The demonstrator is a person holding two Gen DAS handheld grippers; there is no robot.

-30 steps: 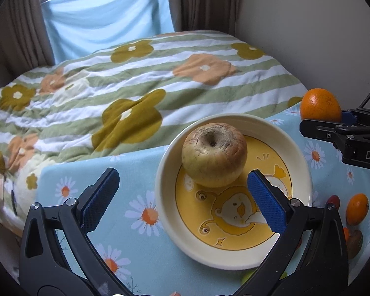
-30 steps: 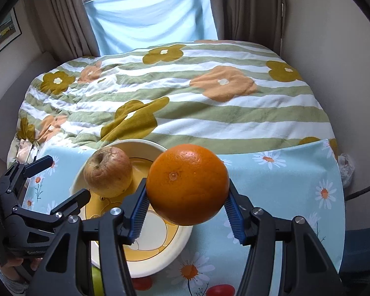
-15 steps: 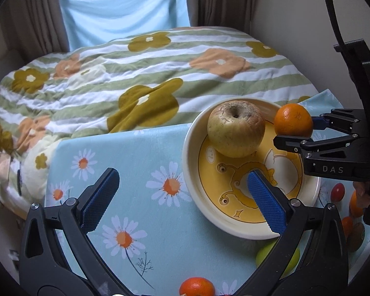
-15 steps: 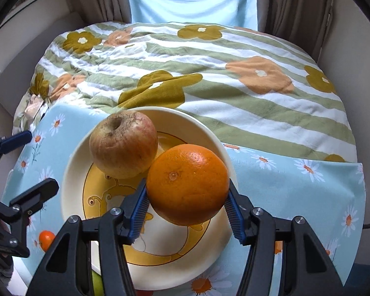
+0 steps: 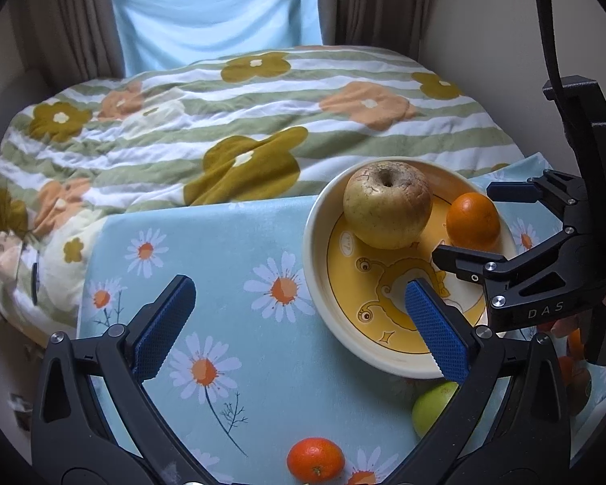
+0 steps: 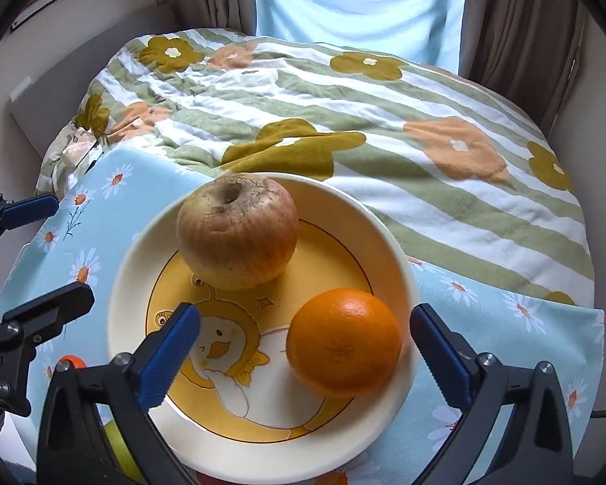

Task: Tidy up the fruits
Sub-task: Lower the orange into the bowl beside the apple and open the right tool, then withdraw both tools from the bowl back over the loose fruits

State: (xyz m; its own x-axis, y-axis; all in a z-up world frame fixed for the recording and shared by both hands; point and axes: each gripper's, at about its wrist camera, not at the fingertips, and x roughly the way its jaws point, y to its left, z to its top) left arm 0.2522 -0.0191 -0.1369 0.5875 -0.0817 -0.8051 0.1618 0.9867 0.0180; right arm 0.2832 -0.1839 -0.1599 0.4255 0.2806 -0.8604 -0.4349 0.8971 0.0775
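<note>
the right tongs (image 6: pixel 305 347) have just been opening and stand released around the orange (image 6: pixel 343 341), now in the plate (image 6: pixel 400 266) by the apple (image 6: pixel 238 232). left tongs (image 5: pixel 299 321) released, empty. next, the mandarin (image 5: pixel 315 458) at the cloth's near edge: light, round, rolls; pinch across its middle.

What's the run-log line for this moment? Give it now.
step: orange placed on plate beside apple | right gripper: just opened, released | left gripper: open, empty
</note>
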